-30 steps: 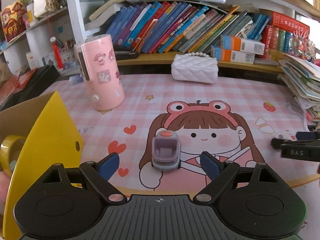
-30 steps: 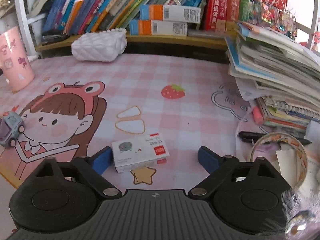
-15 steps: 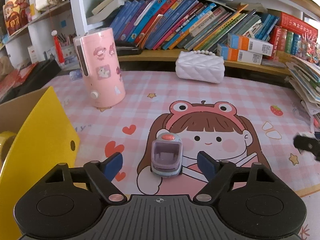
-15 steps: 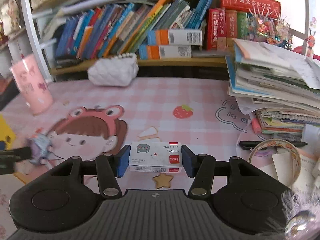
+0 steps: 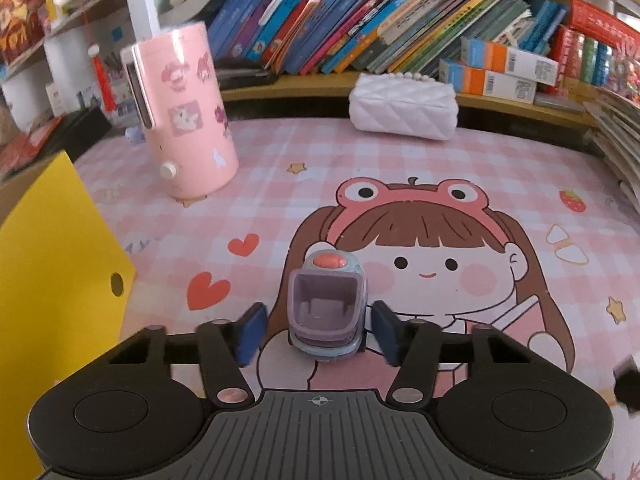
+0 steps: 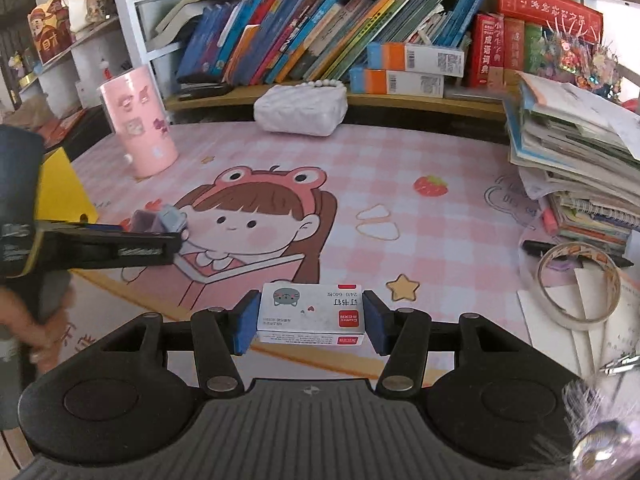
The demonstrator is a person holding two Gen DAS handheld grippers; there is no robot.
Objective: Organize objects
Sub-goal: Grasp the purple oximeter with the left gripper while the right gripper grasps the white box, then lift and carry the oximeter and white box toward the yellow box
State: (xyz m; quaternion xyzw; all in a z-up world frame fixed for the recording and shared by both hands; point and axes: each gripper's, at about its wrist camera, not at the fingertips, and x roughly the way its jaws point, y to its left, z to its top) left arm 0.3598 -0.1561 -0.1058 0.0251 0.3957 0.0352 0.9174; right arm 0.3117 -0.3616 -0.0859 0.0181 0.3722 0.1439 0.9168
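Note:
A small grey-blue toy car with a purple rear and a red dome sits on the pink cartoon mat. My left gripper straddles it, jaws narrowed; the right pad touches the car, a small gap shows on the left. The car also shows in the right wrist view, with the left gripper around it. My right gripper is shut on a white staple box and holds it above the mat.
A yellow-flapped cardboard box stands at the left. A pink cylinder and a white quilted purse stand at the back under the bookshelf. A stack of books, a tape roll and a black pen lie at the right.
My left gripper's jaws have closed in around the toy car. My right gripper shut on the staple box and lifted it, moving back and up.

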